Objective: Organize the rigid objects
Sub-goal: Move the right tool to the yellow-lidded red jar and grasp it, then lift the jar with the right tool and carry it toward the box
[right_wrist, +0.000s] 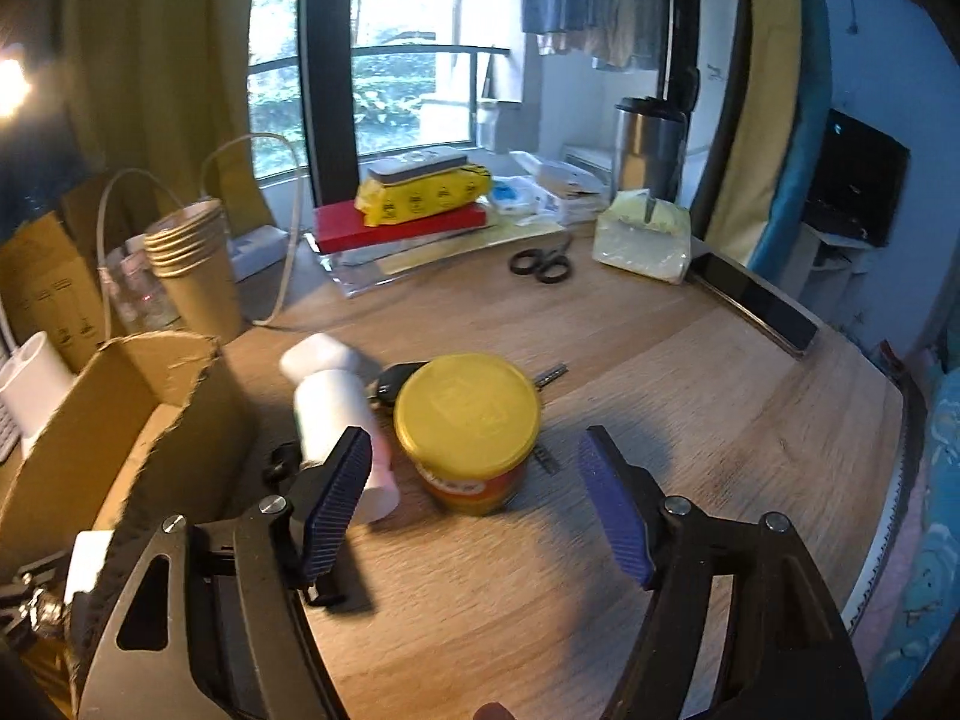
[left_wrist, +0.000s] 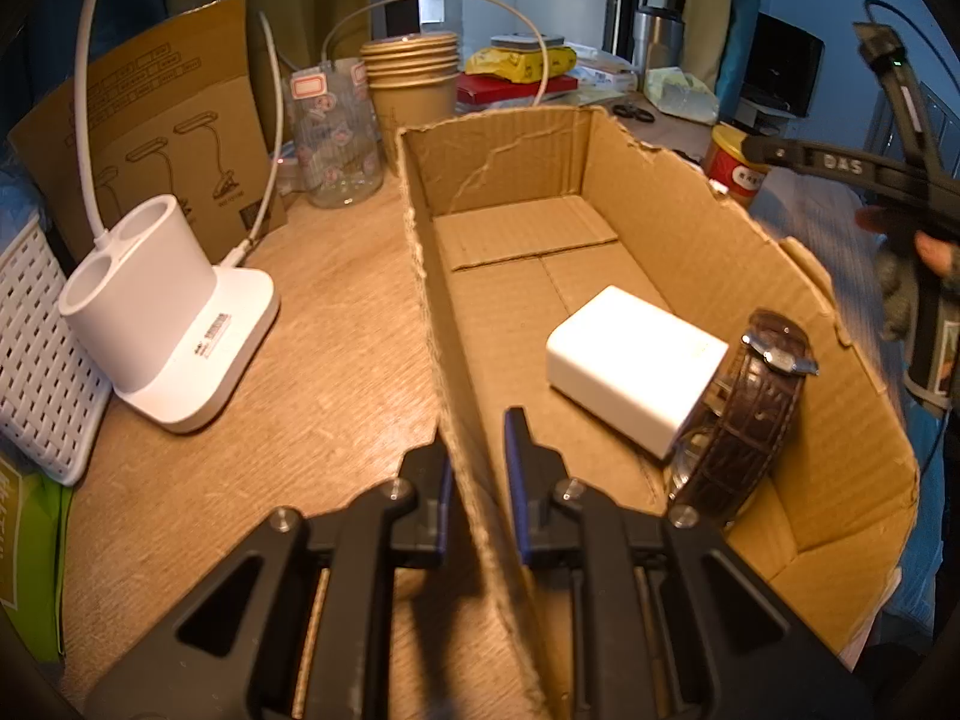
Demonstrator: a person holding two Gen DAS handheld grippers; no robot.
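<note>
An open cardboard box (left_wrist: pixel 708 222) holds a white rectangular charger block (left_wrist: pixel 633 363) and a brown leather-strap watch (left_wrist: pixel 753 414). My left gripper (left_wrist: pixel 477 462) is shut on the box's left wall, one finger on each side. My right gripper (right_wrist: pixel 474 480) is open and empty, just short of a yellow-lidded jar (right_wrist: pixel 471 426). The jar also shows in the left wrist view (left_wrist: pixel 735 165). A white cylinder device (right_wrist: pixel 336 414) lies left of the jar, with a car key (right_wrist: pixel 396 384) behind it. The box corner shows in the right wrist view (right_wrist: pixel 150 408).
A white lamp base with two cups (left_wrist: pixel 162 324), a printed carton (left_wrist: pixel 150 126), a glass jar (left_wrist: pixel 339 138) and stacked paper cups (left_wrist: pixel 414 78) stand left of the box. Scissors (right_wrist: pixel 540 264), a red book (right_wrist: pixel 396 225), a steel mug (right_wrist: pixel 648 144) and a tissue pack (right_wrist: pixel 645 234) sit at the back.
</note>
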